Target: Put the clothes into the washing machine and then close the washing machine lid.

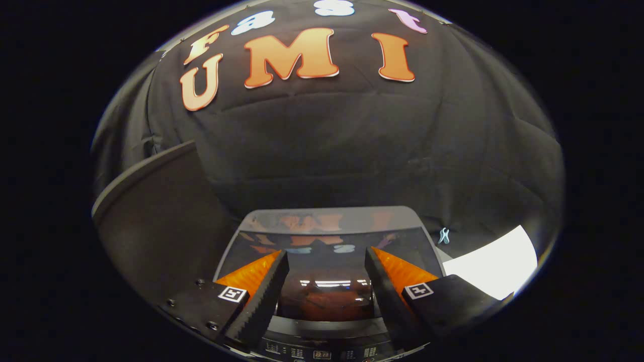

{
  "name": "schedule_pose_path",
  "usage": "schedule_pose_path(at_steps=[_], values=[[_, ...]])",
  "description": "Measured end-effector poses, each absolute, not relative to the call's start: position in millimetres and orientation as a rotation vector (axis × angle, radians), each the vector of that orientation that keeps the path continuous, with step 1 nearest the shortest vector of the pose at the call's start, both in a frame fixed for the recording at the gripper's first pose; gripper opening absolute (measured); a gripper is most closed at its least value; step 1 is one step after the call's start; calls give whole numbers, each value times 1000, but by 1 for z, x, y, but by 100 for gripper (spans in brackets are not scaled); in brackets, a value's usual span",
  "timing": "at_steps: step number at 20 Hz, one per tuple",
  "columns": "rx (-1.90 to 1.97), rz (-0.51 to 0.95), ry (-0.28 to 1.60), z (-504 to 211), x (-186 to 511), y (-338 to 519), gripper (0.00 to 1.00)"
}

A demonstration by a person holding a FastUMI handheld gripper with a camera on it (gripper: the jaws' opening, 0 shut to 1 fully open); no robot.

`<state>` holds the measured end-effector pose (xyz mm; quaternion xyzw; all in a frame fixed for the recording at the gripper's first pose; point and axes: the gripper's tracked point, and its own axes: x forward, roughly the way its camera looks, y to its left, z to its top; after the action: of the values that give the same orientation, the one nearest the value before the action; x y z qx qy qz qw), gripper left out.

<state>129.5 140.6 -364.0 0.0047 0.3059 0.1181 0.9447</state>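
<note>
The hand-held gripper point(327, 274) hangs over the washing machine point(329, 221), fingers apart and holding nothing; the glossy dark lid point(327, 251) lies shut between and just ahead of them; something reddish, perhaps clothes point(329, 304), shows dimly through it; the control panel point(322, 352) sits beneath the fingers; a white sheet point(495, 266) lies beside the machine.
</note>
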Motion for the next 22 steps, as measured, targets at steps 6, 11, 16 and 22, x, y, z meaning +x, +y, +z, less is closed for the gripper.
schedule_pose_path(at_steps=[6,11,16,22], values=[[19,250,477,-271,130,137,98],[13,270,344,-179,121,132,98],[32,287,236,-94,96,115,97],[57,292,152,-16,70,86,97]])
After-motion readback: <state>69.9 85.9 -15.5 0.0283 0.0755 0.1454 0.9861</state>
